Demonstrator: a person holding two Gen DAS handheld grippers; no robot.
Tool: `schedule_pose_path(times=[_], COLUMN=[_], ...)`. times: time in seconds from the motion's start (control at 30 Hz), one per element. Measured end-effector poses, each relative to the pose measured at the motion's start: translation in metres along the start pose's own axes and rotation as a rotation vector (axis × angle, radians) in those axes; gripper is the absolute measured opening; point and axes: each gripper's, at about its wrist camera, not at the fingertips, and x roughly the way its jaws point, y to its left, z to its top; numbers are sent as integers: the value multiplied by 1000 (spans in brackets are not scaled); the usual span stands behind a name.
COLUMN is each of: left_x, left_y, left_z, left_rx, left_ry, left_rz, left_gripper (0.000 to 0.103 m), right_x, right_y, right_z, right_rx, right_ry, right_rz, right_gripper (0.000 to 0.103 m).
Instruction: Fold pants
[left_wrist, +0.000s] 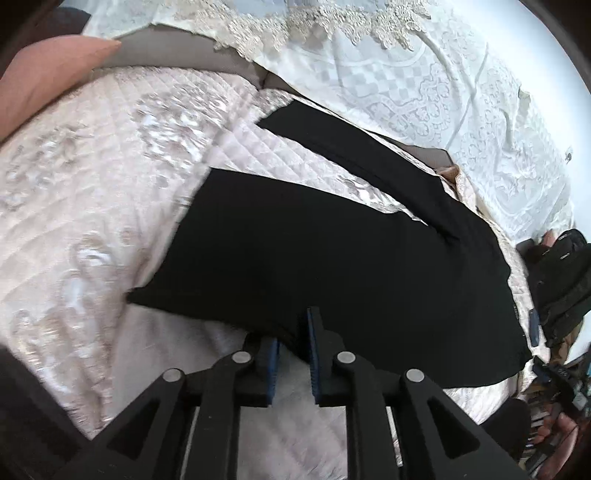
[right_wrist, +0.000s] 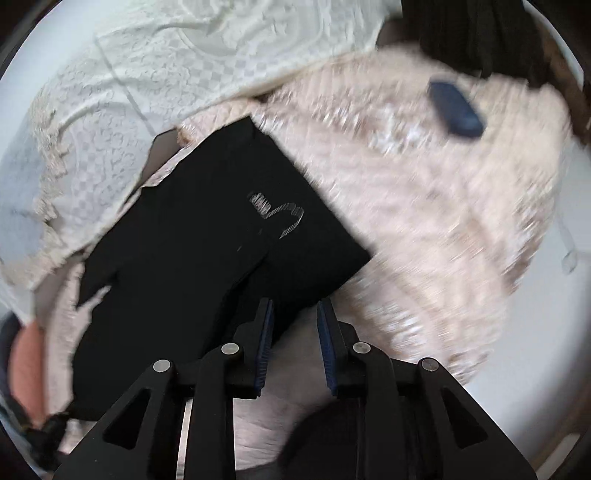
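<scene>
The black pants (left_wrist: 332, 258) lie spread flat on a pale pink quilted bed cover (left_wrist: 110, 184), their two legs parted in a V towards the far side. My left gripper (left_wrist: 293, 326) is open at the near edge of the cloth. A bit of black hem lies between its tips, and bare cover shows between the blue pads. In the right wrist view the pants (right_wrist: 207, 229) carry a small white logo (right_wrist: 280, 214). My right gripper (right_wrist: 295, 302) is open too, just off the pants' near corner, with only bed cover between its fingers.
A white lace cloth (left_wrist: 406, 92) (right_wrist: 147, 74) drapes behind the bed cover (right_wrist: 424, 221). A pink pillow (left_wrist: 44, 74) sits at the far left. A small dark blue object (right_wrist: 456, 110) lies on the cover right of the pants. Dark clutter (left_wrist: 557, 280) crowds the right edge.
</scene>
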Motion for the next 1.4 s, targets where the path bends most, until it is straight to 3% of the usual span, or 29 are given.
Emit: schedule_pose_path(times=[0.07,0.17,0.33,0.43,0.5,0.57,0.67,0.77,0.83,0.93,1.13,1.3,1.4], left_x=[-11,-25,-27,-24,-12,9,31,20,14,8,29,32,41], left_y=[3,-4,-37,-56,-60,-57,-51,-61,-69,-81,-85,-91,-95], left_z=[-2,0,8,7,6,2,-5,-3,4,13,28,49,70], left_rx=[2,47,134,188,206,201,202,247,254,285,305,348,389], left_ry=[-28,-92,-119,-133,-107,-33,47,2,-19,-59,-23,-63,-75], left_rz=[49,117,40,21,13,16,28,20,-13,-17,-20,-7,11], left_gripper=[19,19,19,21,32,32,32,32,32,32,32,32,32], right_x=[-16,-26,0,18,36,44,38,28,18,9,16,23,32], right_y=[6,21,70,84,85,78,68,72,80,96,124,143,155], right_z=[1,2,-12,-21,-28,-32,-32,-28,-24,-21,-20,-14,0], right_rx=[-58,-123,-305,-339,-368,-355,-333,-353,-373,-412,-483,-562,-601], right_ry=[-56,-102,-59,-10,57,100,102,76,41,6,6,8,23], right_rz=[-46,-17,62,46,0,-24,7,21,49,105,170,218,262], right_gripper=[25,25,25,25,25,25,26,27,35,37,37,38,49])
